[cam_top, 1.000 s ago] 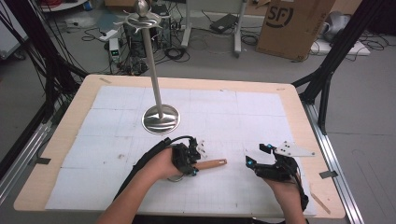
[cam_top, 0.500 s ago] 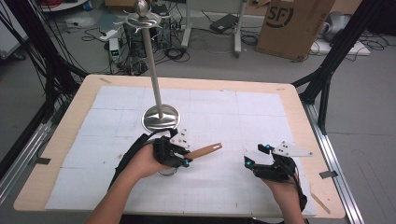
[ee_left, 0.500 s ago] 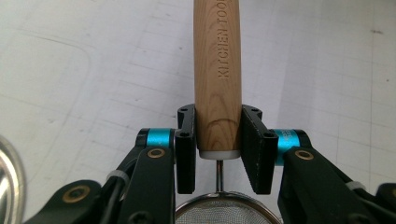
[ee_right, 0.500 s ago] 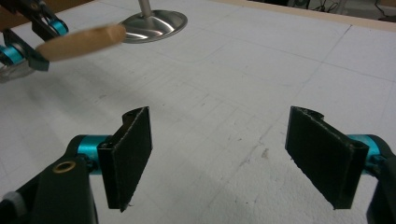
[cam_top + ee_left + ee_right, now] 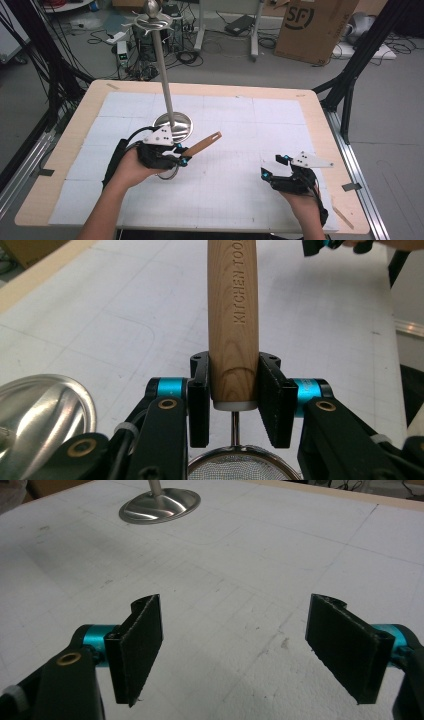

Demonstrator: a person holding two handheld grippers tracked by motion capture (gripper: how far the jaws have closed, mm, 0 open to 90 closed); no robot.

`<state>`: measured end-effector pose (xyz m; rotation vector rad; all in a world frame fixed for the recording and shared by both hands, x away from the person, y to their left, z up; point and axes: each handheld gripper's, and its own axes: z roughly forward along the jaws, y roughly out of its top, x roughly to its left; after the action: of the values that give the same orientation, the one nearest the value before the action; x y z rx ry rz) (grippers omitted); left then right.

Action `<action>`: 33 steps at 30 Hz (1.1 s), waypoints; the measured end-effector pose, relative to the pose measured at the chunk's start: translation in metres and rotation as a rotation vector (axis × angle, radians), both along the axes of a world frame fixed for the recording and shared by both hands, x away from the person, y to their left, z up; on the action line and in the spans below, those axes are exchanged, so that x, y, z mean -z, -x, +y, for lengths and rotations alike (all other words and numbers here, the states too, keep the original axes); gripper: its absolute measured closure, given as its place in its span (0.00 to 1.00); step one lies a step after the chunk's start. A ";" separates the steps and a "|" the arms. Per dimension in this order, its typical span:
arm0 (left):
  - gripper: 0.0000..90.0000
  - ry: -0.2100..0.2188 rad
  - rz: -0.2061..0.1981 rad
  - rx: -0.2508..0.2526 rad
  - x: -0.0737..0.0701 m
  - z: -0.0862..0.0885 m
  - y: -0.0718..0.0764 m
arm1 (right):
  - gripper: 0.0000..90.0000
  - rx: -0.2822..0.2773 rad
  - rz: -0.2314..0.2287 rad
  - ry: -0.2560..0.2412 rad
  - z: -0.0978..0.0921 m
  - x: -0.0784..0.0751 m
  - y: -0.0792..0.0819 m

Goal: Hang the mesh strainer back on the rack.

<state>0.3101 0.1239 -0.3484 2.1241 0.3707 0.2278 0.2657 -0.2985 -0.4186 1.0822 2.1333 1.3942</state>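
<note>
A small mesh strainer with a wooden handle (image 5: 202,144) is held in my left gripper (image 5: 179,153), just in front of the round base of a metal stand (image 5: 176,125). The handle points up and to the right. In the left gripper view the jaws are shut on the handle (image 5: 233,315), stamped "KITCHEN TOOL", and the mesh bowl (image 5: 235,469) sits below them. The stand's pole rises to a hooked top (image 5: 152,14). My right gripper (image 5: 272,172) rests at the front right of the table; its jaws stand wide apart with nothing between them (image 5: 247,645).
A white gridded mat (image 5: 240,130) covers the wooden table. The stand's base (image 5: 160,505) lies far ahead of the right gripper and shows beside the left jaws (image 5: 40,410). Cables, black frame legs and a cardboard box (image 5: 315,25) lie beyond the table.
My left gripper has carried the strainer left and back toward the stand's base, and the handle now tilts upward. The right gripper has stayed in place.
</note>
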 end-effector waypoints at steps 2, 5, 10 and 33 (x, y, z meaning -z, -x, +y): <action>0.77 0.032 -0.003 -0.004 -0.003 0.007 0.001 | 0.24 0.000 -0.002 0.000 0.000 0.000 0.000; 0.77 0.072 -0.016 -0.022 -0.008 0.017 0.002 | 0.24 -0.001 -0.003 0.002 0.001 0.001 0.000; 0.77 0.121 -0.032 -0.046 -0.016 0.034 0.002 | 0.24 -0.003 -0.001 0.002 0.001 0.001 0.000; 0.77 0.210 -0.153 -0.142 -0.082 0.093 -0.005 | 0.24 -0.005 0.004 0.006 0.002 0.002 -0.002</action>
<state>0.3151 0.2167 -0.2669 1.8625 0.4362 0.4132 0.2677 -0.2963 -0.4208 1.0792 2.1434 1.3879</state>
